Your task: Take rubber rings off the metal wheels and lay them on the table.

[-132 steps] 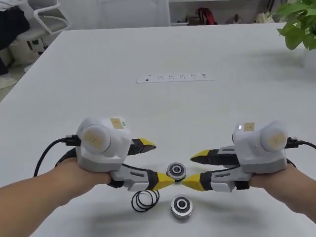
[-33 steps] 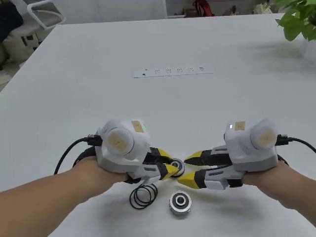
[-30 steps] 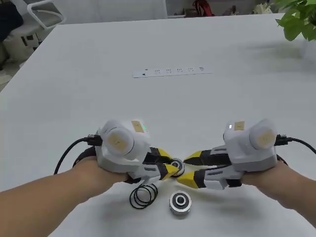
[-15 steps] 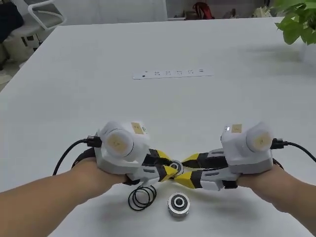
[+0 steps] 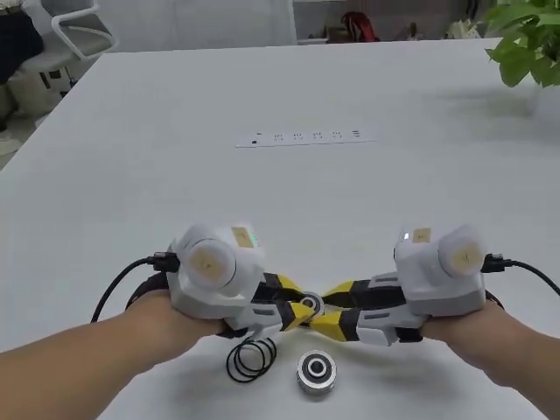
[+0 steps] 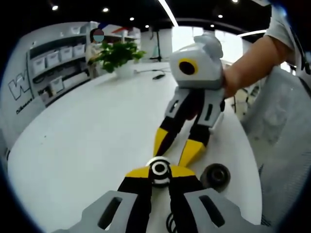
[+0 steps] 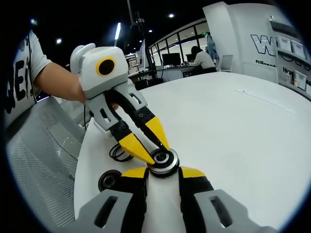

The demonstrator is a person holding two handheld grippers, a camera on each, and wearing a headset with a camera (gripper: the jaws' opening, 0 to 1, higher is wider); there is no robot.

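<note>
- The left gripper (image 6: 160,174) has its two black jaws with yellow wedge tips drawn narrow and clamped on a small metal wheel (image 7: 163,162). In the left gripper view, one tip sits on each side of it.
- That wheel is a short round disc with a bright silvery face, a dark bore at the hub and a dark band round its rim. It is held close to the near edge of the table (image 5: 262,192), about midway between the side edges. Whether it touches the top cannot be told.
- The right gripper (image 7: 163,173) meets it head-on. Its jaws are narrowly apart, with the yellow tips at the same wheel's rim. Whether they press on it cannot be told.
- A second wheel (image 5: 316,370) lies flat on the table, nearer the near edge than the held one. It has the same squat, shiny shape with a dark centre and touches neither gripper.
- The rubber rings (image 5: 251,357) are thin black loops lying overlapped in a loose bunch. They are flat on the table just beside the second wheel, on the left gripper's side.
- The table is smooth, matt and white.
- A long flat white power strip (image 5: 306,137) is set into the middle of the table.
- A leafy green plant (image 5: 525,39) stands at the far right corner.
</note>
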